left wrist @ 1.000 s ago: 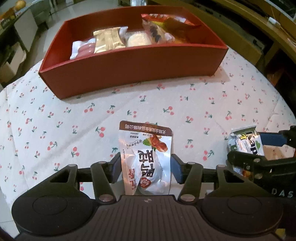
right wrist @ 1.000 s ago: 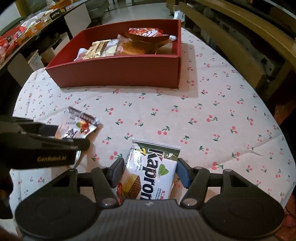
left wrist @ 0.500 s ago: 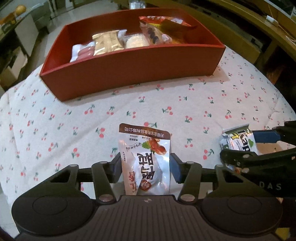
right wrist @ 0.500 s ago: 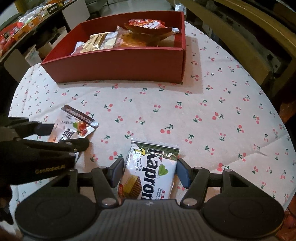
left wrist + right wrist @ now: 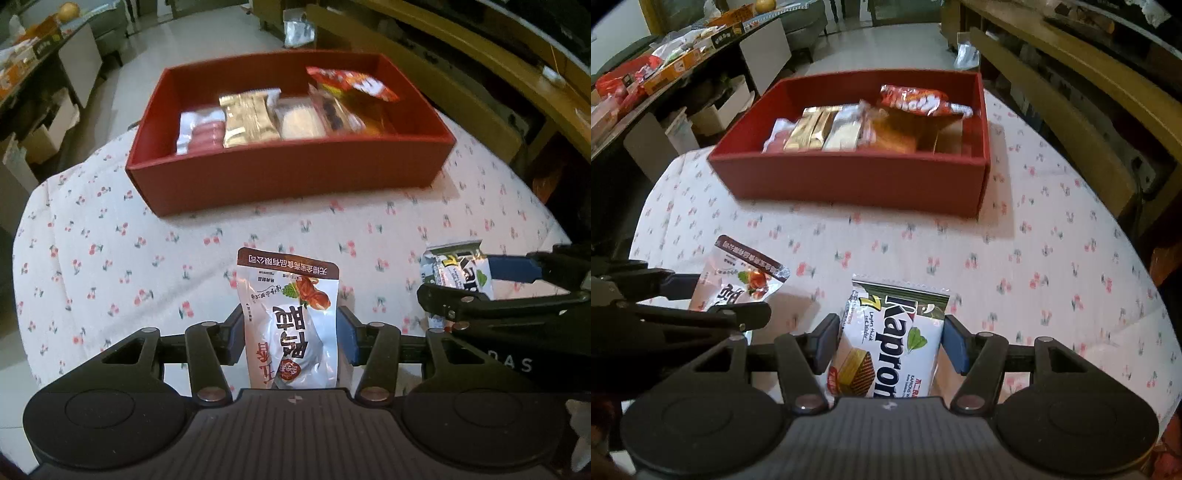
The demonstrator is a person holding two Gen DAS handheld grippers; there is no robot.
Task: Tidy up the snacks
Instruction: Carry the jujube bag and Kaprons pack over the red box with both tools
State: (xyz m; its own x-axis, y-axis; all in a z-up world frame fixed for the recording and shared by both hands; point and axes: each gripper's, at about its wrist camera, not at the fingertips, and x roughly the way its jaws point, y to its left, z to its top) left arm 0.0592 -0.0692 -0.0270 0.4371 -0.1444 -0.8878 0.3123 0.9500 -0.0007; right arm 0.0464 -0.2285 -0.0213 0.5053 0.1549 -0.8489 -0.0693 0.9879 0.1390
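My left gripper [image 5: 290, 334] is shut on a silver snack pouch [image 5: 291, 317] with a brown top band, held above the cherry-print tablecloth. My right gripper [image 5: 890, 343] is shut on a white and green Kapron wafer pack [image 5: 890, 339], also lifted. Each gripper shows in the other's view: the right gripper [image 5: 480, 284] with its wafer pack [image 5: 456, 271] at the right, the left gripper [image 5: 720, 299] with its pouch [image 5: 738, 284] at the left. The red box [image 5: 288, 177] stands ahead at the far side of the table and holds several snack packs; it also shows in the right wrist view [image 5: 857, 177].
The round table [image 5: 110, 236] has a white cloth with cherries. Wooden furniture [image 5: 1071, 74] runs along the right. A side table with boxes and snacks [image 5: 665, 70] and cardboard boxes on the floor [image 5: 48, 136] are at the left.
Both grippers have risen with their packs; the view now looks down into the red box from higher up. The holds have not changed.
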